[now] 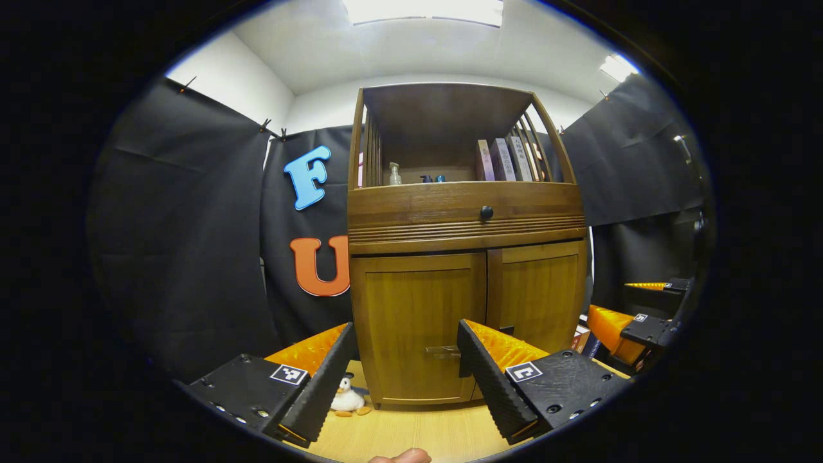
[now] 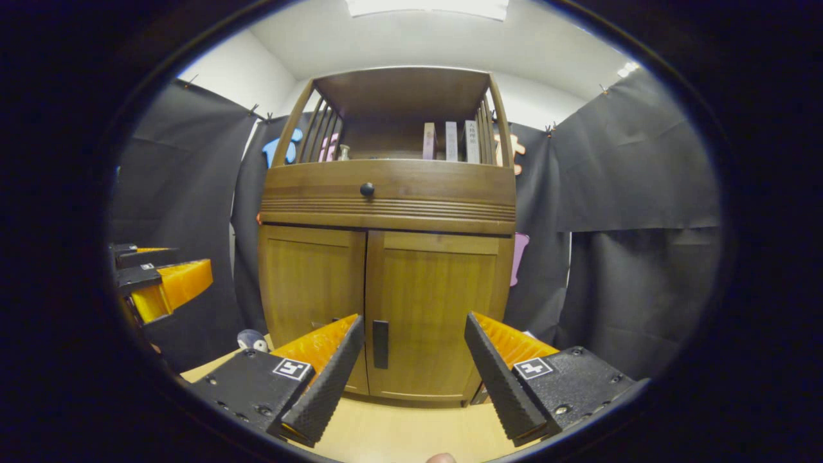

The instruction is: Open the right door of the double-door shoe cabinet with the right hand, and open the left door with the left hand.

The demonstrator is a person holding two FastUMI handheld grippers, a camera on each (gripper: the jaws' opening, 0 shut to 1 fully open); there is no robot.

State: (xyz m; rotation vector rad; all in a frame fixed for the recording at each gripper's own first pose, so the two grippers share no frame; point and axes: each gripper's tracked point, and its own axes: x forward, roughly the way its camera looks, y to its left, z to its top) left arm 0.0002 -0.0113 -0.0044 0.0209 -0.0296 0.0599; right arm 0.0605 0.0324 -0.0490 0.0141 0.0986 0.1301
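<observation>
A brown wooden shoe cabinet [image 1: 466,212] [image 2: 386,193] stands ahead with both doors closed. In the left gripper view, my left gripper [image 1: 405,360] is open, its fingers framing the left door [image 1: 418,315] and that door's dark handle [image 1: 442,352]. My right gripper [image 1: 633,325] shows at the far right of that view. In the right gripper view, my right gripper [image 2: 415,360] is open in front of the right door [image 2: 437,308], whose vertical handle [image 2: 380,344] sits between the fingers, some way off. The left gripper [image 2: 164,283] appears at the left edge.
The cabinet has a drawer with a round black knob [image 1: 487,212] [image 2: 367,189], and an open shelf holding books [image 1: 505,161] and small bottles [image 1: 394,173]. A small white toy duck [image 1: 347,399] lies on the light wooden floor [image 1: 411,434] by the cabinet's left foot. Black cloth walls surround it.
</observation>
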